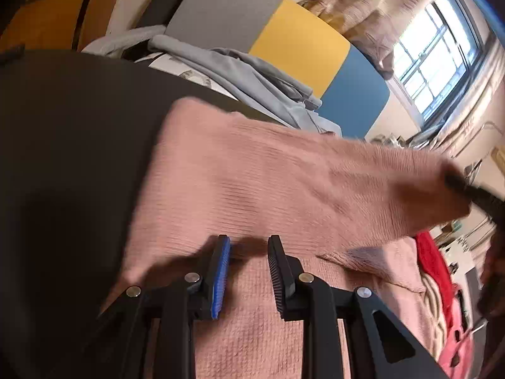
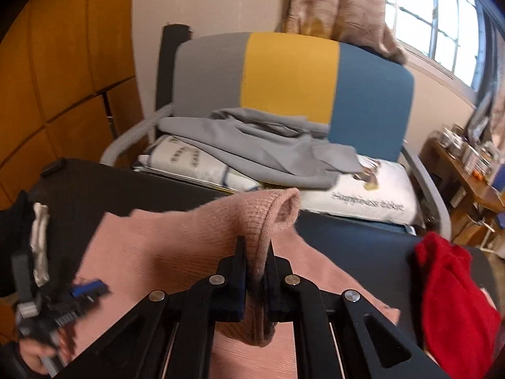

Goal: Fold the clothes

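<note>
Sweater cuff (image 2: 268,221) in R gripper (image 2: 256,262) jaws

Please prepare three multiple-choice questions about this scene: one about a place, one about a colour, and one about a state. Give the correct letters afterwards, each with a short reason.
1. Where does the red garment lie?
A. on the chair seat
B. on the dark table, to the right of the pink sweater
C. in the left hand-held gripper

2. Which colour is the middle panel of the chair back?
A. yellow
B. green
C. white

3. What is the state of the right hand-held gripper?
A. open and empty
B. shut on the red garment
C. shut on the pink sweater's sleeve cuff

Answers: 1 B, it rests on the table right of the sweater. 2 A, yellow stands between grey and blue. 3 C, the ribbed cuff is pinched between its fingers.
</note>
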`<state>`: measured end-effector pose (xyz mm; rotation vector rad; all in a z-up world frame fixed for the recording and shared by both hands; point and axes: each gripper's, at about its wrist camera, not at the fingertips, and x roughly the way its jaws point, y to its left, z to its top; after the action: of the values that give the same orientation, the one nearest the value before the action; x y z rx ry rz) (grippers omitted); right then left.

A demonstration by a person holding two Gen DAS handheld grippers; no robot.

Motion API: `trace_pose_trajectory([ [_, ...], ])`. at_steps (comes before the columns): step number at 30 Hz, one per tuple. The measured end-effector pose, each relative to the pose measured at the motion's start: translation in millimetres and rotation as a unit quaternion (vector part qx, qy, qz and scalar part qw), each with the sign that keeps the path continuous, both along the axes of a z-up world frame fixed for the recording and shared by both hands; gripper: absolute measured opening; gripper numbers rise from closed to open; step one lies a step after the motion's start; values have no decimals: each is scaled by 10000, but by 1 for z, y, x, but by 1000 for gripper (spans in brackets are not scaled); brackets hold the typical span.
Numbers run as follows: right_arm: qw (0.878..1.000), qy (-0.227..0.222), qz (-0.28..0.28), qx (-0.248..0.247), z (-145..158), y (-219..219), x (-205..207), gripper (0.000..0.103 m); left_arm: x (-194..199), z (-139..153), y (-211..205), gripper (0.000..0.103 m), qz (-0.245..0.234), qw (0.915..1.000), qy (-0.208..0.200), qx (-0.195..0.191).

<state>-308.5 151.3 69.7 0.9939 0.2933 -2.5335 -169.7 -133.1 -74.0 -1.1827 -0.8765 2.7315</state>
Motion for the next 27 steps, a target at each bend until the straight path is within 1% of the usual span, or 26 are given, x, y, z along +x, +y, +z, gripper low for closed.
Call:
trace_pose_trajectory([
  [3,9994,-223,-255,-33,-19,28,-8,8,11,-1,-2,24,-121,9999,70,41],
  [5,9984,-384,-415,-84,-33,44,-13,8,17,-3,-5,25,-147,9997,88,190],
  [9,9949,-717,-704,-114,-66,70,-16,8,23,-9,-7,25,-98,9997,-24,211],
  [12,9917,-892,-923,30,-90,83,-11,8,28,-7,-8,25,-52,9996,-20,263],
  [16,9865,-1135,-1164,-169,-111,101,-5,8,30,-4,-2,25,-142,9998,-89,70],
  [18,9842,-1250,-1206,-338,-119,107,-3,8,32,1,2,25,-194,9998,-62,71],
  [21,9799,-1421,-1268,-591,-131,118,-1,10,33,21,9,25,-297,9994,159,54],
  [23,9818,-1322,-1194,-652,-125,119,4,15,31,37,15,25,-388,9987,335,-37],
  [24,9830,-1260,-1151,-676,-121,119,7,16,28,43,17,26,-437,9982,406,-92],
  [27,9861,-1074,-1020,-750,-110,120,14,17,11,55,26,27,-535,9965,500,-411],
])
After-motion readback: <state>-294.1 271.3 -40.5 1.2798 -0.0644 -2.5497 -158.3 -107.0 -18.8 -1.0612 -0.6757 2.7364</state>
